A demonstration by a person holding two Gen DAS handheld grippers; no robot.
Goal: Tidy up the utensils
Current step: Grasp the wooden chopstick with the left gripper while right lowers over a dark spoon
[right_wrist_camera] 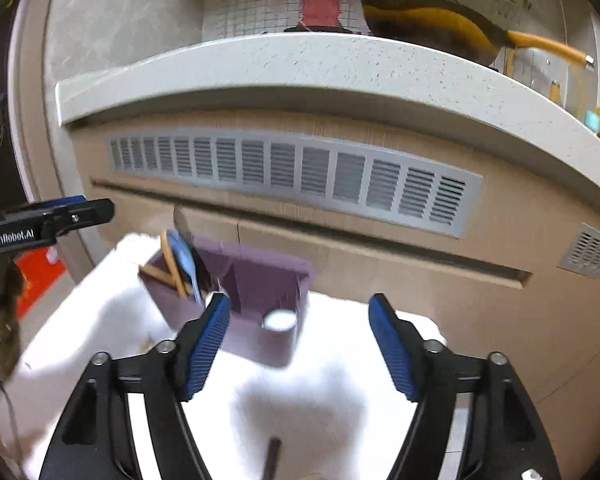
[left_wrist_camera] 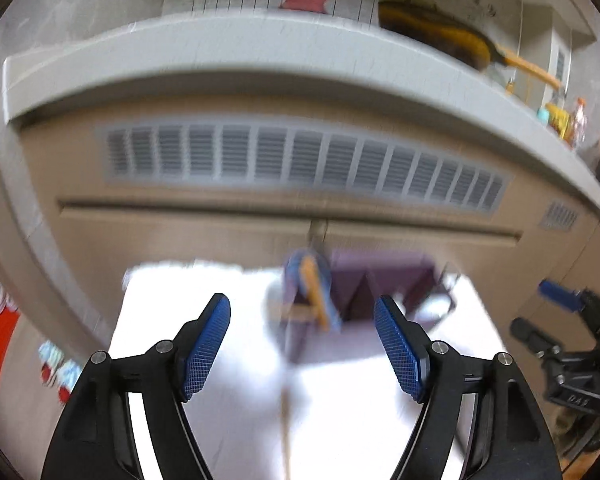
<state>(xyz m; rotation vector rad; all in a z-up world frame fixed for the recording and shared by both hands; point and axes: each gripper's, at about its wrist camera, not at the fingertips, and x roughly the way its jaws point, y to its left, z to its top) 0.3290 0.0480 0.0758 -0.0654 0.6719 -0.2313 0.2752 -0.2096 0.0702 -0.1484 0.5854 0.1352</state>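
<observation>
Looking along the left gripper (left_wrist_camera: 302, 344): jaws stand wide, nothing between the blue pads (left_wrist_camera: 206, 346). Beyond them a purple holder (left_wrist_camera: 380, 280) sits at the far edge of a white table (left_wrist_camera: 220, 420), hard against the cabinet front (left_wrist_camera: 220, 236). Utensils (left_wrist_camera: 314, 288) lean out of its left compartment, one orange-handled, one blue; blur hides more. Likely stood upright there to keep handles reachable and the table free. A thin pale stick (left_wrist_camera: 286, 420) lies on the table below the jaws, probably a stray chopstick not yet sorted. Gripper tilts downward toward the table, level across. Right gripper (left_wrist_camera: 560, 300) shows at the right edge, well apart.

Right wrist view: right gripper (right_wrist_camera: 300, 344) also wide, empty, pitched down at the same holder (right_wrist_camera: 260, 276), which sits near and slightly left of centre. Chopsticks (right_wrist_camera: 172, 268) and a blue spoon (right_wrist_camera: 184, 260) cross in the left compartment; the middle one looks empty. A round cut-out (right_wrist_camera: 279, 319) opens in the front wall. A dark handle (right_wrist_camera: 272, 458) lies on the table at the bottom edge, likely next to collect. Left gripper's finger (right_wrist_camera: 60, 216) enters at left.
</observation>
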